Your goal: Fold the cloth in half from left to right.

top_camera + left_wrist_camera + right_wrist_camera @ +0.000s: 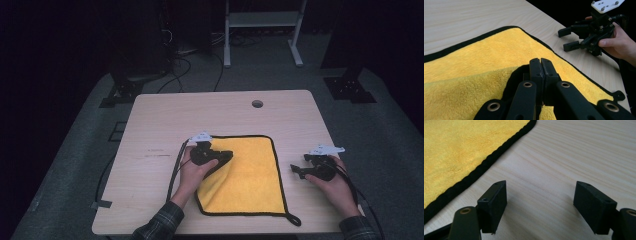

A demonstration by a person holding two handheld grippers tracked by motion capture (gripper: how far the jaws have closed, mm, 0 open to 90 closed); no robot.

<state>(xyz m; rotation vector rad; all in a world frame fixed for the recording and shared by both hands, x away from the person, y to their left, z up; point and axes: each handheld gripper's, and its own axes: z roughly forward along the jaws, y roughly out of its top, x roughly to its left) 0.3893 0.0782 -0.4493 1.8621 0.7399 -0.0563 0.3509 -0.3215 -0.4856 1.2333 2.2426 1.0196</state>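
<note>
Cloth: yellow fleecy cloth with black piping [250, 172], near worktop's front edge, left side folded over.
Left gripper [226, 156]: clamped on folded edge.
Right gripper [299, 169]: jaws apart, nothing between, over bare pale wooden worktop [165, 117] beside cloth's right edge.

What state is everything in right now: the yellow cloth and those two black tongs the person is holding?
Yellow cloth: flat on the table, its near left corner lifted and folded over.
Left tongs: shut, pinching that folded corner of the cloth.
Right tongs: open, holding nothing, over bare table beside the cloth.
</note>
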